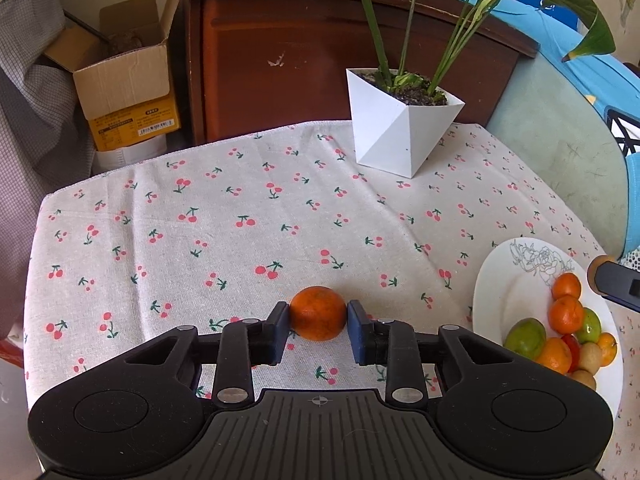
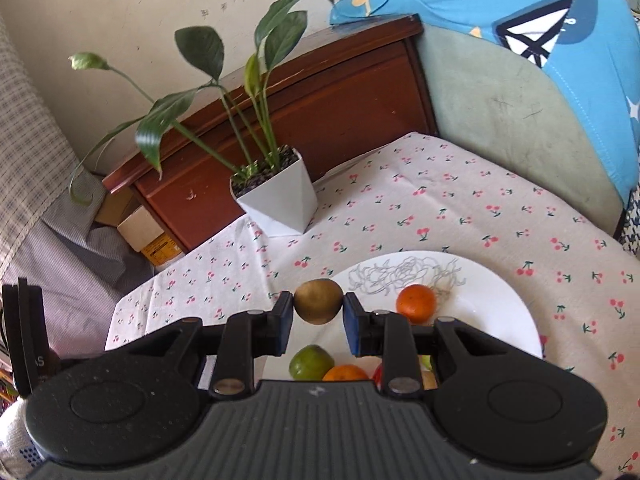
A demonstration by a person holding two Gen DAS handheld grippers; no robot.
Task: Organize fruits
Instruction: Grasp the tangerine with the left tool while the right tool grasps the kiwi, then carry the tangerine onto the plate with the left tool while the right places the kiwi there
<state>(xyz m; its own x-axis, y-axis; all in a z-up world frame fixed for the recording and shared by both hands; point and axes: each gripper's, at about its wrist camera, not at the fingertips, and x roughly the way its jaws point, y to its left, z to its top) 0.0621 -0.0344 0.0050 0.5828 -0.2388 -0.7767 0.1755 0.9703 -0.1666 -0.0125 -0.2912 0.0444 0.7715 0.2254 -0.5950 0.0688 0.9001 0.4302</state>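
My left gripper (image 1: 318, 314) is shut on an orange (image 1: 318, 312), with the cherry-print tablecloth (image 1: 224, 216) beneath it. A white plate (image 1: 508, 280) at the right holds several fruits: oranges (image 1: 565, 314), green fruits (image 1: 525, 338) and kiwis (image 1: 590, 358). My right gripper (image 2: 319, 302) is shut on a brown kiwi (image 2: 319, 301) above the left rim of the same plate (image 2: 492, 304), where an orange (image 2: 416, 303), a green fruit (image 2: 311, 362) and another orange (image 2: 346, 372) lie. The right gripper's edge shows at the far right of the left wrist view (image 1: 616, 284).
A white angular pot with a green plant (image 1: 400, 128) stands at the table's back, and shows in the right wrist view (image 2: 280, 200). Behind are a dark wooden cabinet (image 1: 300, 60), a cardboard box (image 1: 124, 80) and a blue-covered cushion (image 2: 520, 72).
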